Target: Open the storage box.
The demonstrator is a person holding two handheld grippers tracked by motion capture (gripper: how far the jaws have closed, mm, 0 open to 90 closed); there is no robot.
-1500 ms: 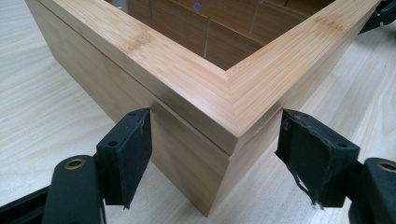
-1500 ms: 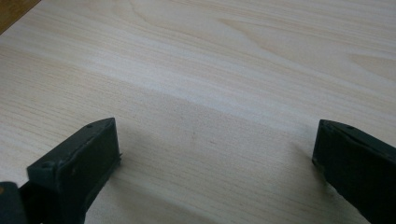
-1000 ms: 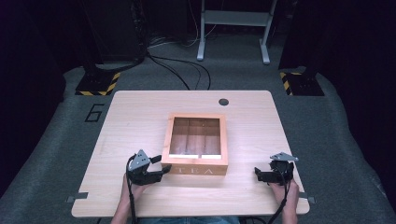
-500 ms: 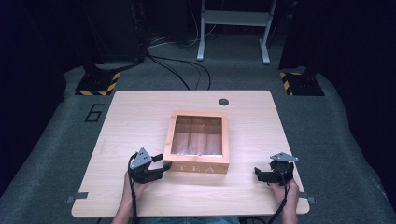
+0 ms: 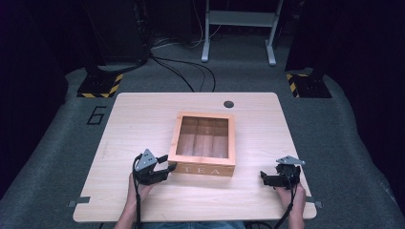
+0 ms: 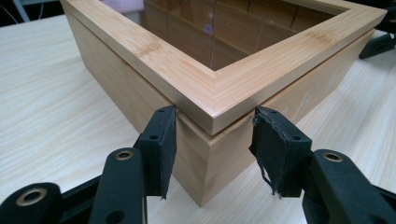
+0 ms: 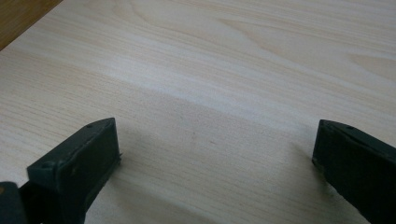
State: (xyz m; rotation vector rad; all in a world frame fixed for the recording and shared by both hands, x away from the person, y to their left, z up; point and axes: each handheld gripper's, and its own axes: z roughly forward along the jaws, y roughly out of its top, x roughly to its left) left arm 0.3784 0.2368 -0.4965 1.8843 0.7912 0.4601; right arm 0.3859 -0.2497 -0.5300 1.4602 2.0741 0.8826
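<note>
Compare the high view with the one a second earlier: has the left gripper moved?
Yes. The left gripper has closed in on the tea box, rightward toward its near left corner; its open jaws now straddle that corner.

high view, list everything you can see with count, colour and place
tea box: 1, light wood with clear lid, centre of table
table: 1, pale wood, mid-frame
table hole: 1, dark, far edge
floor marking 6: 1, black, left of table
hazard-striped bases: 2, yellow-black, far floor
grey frame: 1, far floor
left gripper: 1, black, open, at the box's near left corner
right gripper: 1, black, open, near right of table
</note>
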